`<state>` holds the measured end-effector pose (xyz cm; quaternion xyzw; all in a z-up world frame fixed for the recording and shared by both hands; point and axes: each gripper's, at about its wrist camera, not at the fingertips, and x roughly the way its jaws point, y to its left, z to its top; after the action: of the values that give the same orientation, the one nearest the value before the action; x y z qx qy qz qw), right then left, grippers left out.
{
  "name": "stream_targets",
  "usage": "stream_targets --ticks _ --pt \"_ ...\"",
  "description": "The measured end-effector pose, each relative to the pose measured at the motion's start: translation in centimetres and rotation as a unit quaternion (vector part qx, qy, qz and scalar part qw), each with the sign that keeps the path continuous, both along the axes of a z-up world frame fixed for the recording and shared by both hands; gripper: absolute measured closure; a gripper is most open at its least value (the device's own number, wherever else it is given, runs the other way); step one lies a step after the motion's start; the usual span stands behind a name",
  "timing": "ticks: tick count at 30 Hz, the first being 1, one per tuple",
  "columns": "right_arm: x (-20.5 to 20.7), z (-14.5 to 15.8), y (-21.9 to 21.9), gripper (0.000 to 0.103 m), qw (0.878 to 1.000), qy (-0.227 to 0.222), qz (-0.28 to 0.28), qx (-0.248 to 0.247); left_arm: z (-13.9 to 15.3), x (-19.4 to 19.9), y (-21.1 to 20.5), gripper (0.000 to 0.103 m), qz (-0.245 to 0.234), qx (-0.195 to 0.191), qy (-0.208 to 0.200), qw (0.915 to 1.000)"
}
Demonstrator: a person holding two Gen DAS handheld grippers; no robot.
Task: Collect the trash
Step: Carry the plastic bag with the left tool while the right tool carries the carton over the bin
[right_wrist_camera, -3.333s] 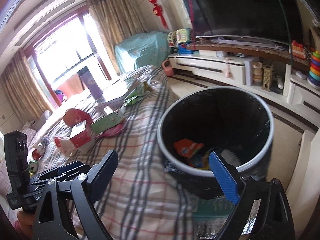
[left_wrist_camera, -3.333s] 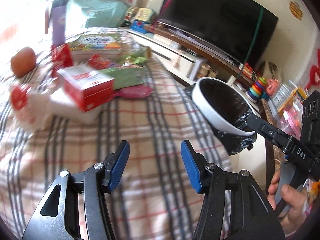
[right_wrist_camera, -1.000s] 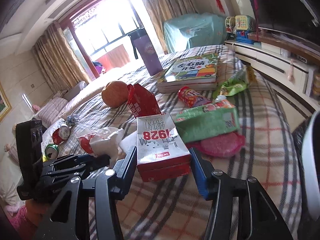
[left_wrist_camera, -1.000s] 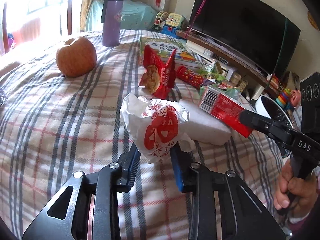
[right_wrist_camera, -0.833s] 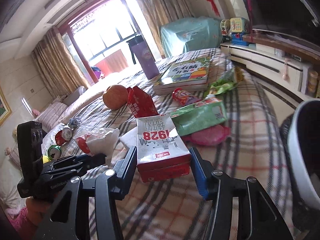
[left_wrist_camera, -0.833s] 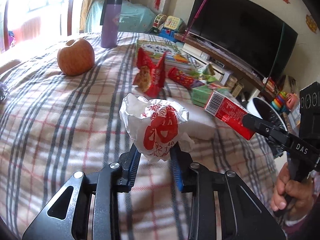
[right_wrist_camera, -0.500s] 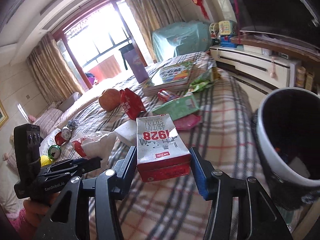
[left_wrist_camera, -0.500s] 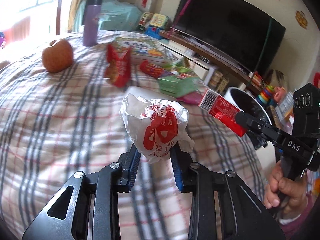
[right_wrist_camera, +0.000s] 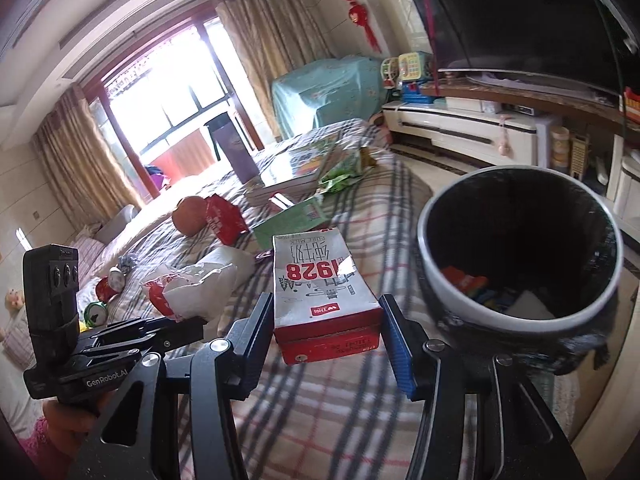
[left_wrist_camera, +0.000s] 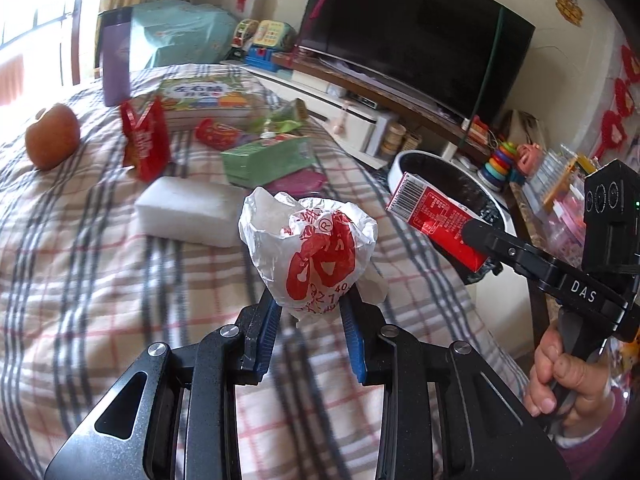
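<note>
My left gripper (left_wrist_camera: 310, 320) is shut on a crumpled white and red plastic bag (left_wrist_camera: 312, 248) and holds it above the plaid bed (left_wrist_camera: 80, 280). My right gripper (right_wrist_camera: 326, 332) is shut on a red and white milk carton (right_wrist_camera: 320, 284), also seen in the left wrist view (left_wrist_camera: 436, 224). The white trash bin with a black liner (right_wrist_camera: 516, 320) stands just right of the carton at the bed's edge, with some trash inside. The bin also shows in the left wrist view (left_wrist_camera: 404, 164), behind the carton.
On the bed lie an apple (left_wrist_camera: 52, 136), a red snack bag (left_wrist_camera: 144, 144), a white foam block (left_wrist_camera: 188, 210), a green packet (left_wrist_camera: 268, 160), a book (left_wrist_camera: 200, 98) and a purple cup (left_wrist_camera: 114, 56). A TV stand (right_wrist_camera: 480, 128) runs along the wall.
Both grippers took hold of trash, the bag and the carton, lifted them off the bed and carried them right toward the bin, which is back in view.
</note>
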<state>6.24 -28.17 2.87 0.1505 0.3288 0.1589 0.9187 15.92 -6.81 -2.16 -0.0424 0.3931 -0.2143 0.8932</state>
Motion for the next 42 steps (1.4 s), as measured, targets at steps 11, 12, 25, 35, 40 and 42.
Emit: stream_targets --ticks 11,12,25,35,40,42 --pt "-1.2 0.3 -3.6 0.050 0.999 -0.003 -0.040 0.004 0.7 0.5 -3.8 0.074 -0.036 0.009 -0.005 0.9993" --pt "-1.2 0.4 -3.9 0.050 0.999 -0.004 -0.042 0.004 0.7 0.5 -4.1 0.074 -0.038 0.010 -0.005 0.9992" --pt "-1.4 0.5 -7.1 0.050 0.997 -0.007 -0.073 0.008 1.1 1.2 -7.2 0.074 -0.062 0.021 -0.007 0.9978" --pt "-1.6 0.7 -8.8 0.050 0.996 -0.009 -0.089 0.010 1.9 1.6 -9.6 0.074 -0.079 0.027 -0.016 0.9964" --pt "-1.6 0.7 -9.7 0.050 0.995 -0.010 -0.097 0.009 2.4 1.8 -10.7 0.074 -0.089 0.029 -0.022 0.9954" --pt "-1.7 0.7 -10.0 0.050 0.995 -0.009 -0.101 0.008 2.5 1.9 -11.1 0.074 -0.093 0.028 -0.024 0.9950"
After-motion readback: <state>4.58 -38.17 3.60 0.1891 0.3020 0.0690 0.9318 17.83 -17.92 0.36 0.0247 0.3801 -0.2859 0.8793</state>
